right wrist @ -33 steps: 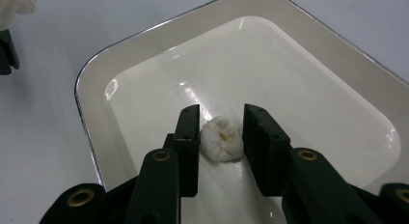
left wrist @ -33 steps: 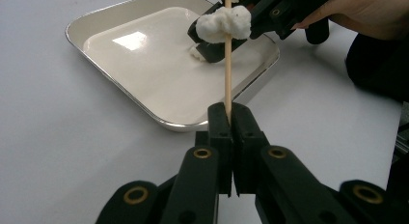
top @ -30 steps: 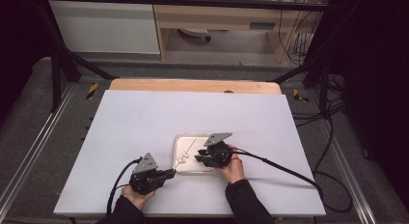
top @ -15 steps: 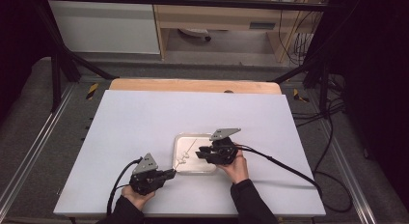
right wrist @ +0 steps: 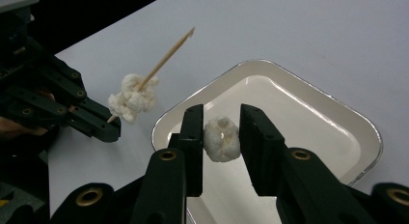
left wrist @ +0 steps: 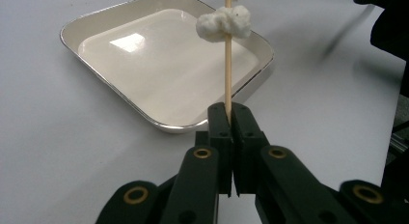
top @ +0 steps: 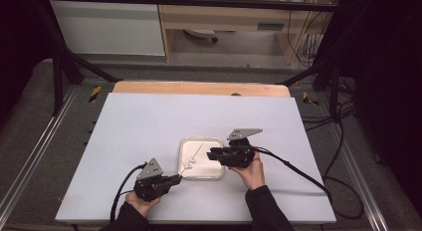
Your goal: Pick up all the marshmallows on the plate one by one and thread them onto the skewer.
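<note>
The work in hand looks like threading white puffed pieces onto a wooden skewer, and it seems partly done. The left hand-held gripper has its jaws clamped tight on the skewer's lower end, and the stick rises at a slant above the near edge of a white tray. At least two pieces already sit on the stick, with its pointed tip bare beyond them. The right hand-held gripper pinches one more white piece between its jaws, raised above the tray and apart from the skewer. What is left, by my judgement, is to bring that piece to the tip and push it down against the others. The tray floor appears bare.

The bench is covered with a plain white sheet, with a wooden strip along its far edge. Around it stand a dark metal frame, grey floor, trailing cables and pale cabinets behind.
</note>
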